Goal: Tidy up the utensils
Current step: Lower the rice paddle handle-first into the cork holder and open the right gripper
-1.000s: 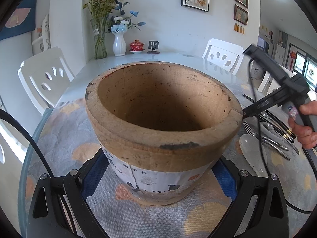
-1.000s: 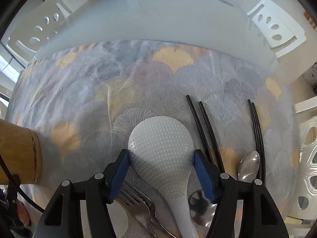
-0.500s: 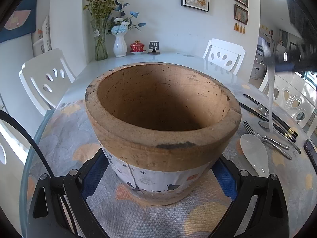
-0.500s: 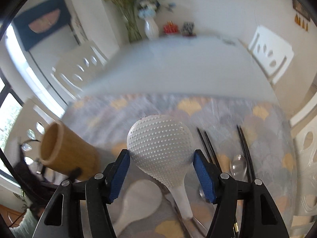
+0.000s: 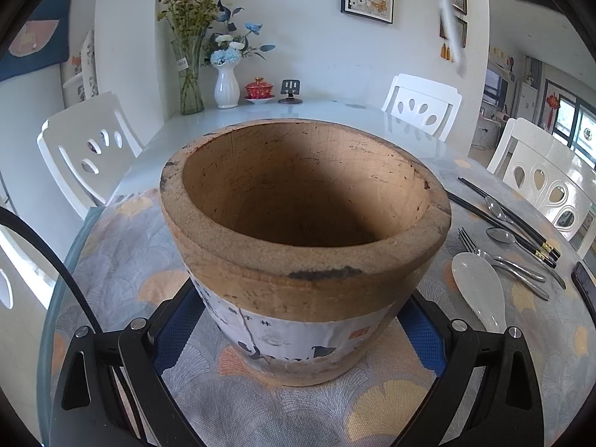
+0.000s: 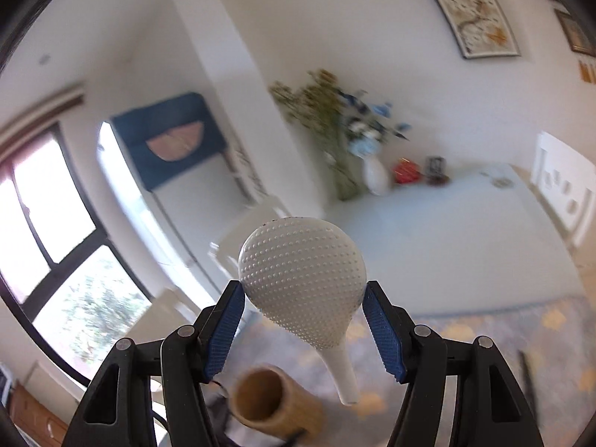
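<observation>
Presently: right tool [image 6: 303,320], raised above worktop [image 5: 260,111], aimed near level, clamping dimpled white rice paddle [image 6: 301,272]; left tool [image 5: 298,329], tilted downward, gripping wooden holder [image 5: 305,260].

Dimpled white rice paddle [image 6: 301,279] aloft, handle hanging down, wooden holder [image 5: 305,246] upright and empty on patterned cloth, smooth white spoon [image 5: 478,287], forks [image 5: 499,260], spoons, black chopsticks [image 5: 510,219] lying beside it

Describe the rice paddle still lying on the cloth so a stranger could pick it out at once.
Start at the wooden pot on the patterned cloth, between the left gripper fingers. To its right lies a cluster of utensils; the paddle is the nearest to the pot, beside the fork. It alone there is white and broad; the fork and spoons are metal, the chopsticks black.
</observation>
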The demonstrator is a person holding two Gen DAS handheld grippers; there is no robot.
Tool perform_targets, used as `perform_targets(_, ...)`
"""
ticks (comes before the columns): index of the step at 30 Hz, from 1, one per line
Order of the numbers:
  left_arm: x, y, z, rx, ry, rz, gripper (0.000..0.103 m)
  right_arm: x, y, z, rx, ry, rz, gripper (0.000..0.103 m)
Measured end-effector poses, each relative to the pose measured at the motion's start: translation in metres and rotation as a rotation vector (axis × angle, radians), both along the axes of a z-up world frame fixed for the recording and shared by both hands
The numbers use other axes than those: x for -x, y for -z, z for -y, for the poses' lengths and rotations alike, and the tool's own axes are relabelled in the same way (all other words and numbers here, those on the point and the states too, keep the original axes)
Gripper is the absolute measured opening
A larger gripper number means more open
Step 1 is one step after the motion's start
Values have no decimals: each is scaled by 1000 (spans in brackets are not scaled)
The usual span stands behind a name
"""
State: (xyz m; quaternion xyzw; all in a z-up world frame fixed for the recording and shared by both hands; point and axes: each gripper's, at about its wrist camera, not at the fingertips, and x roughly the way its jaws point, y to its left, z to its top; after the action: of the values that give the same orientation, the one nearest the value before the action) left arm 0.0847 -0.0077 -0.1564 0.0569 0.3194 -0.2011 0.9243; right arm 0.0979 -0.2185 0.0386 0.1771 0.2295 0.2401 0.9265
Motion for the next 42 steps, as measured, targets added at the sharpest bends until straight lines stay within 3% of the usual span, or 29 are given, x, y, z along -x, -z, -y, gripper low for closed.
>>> perform_targets(8,0,-2,-1,3,-4,3,99,-12,11,-53,-114,-155,-9,64)
perform_targets(17,-1,-3,-4,17,-5,0,99,-23,44,-83,-46,-180,-72,64)
perform_targets(25,-1,-2,-3,11,-5,1,99,-25,55,-78,-38,-178,-93,65)
perform_targets(32,0,0,-2,1,-4,4,99,-17,50,-73,-18,-183,-87,75)
perform_targets(35,0,0,-1,0,-2,4,99,-11,43,-58,-31,-160,-76,76)
perform_targets(38,0,0,-1,-2,-3,5,99,-1,34,-36,-44,-112,-59,86)
perform_targets(42,0,0,-1,-1,-3,4,99,12,28,-9,-59,-67,-60,87)
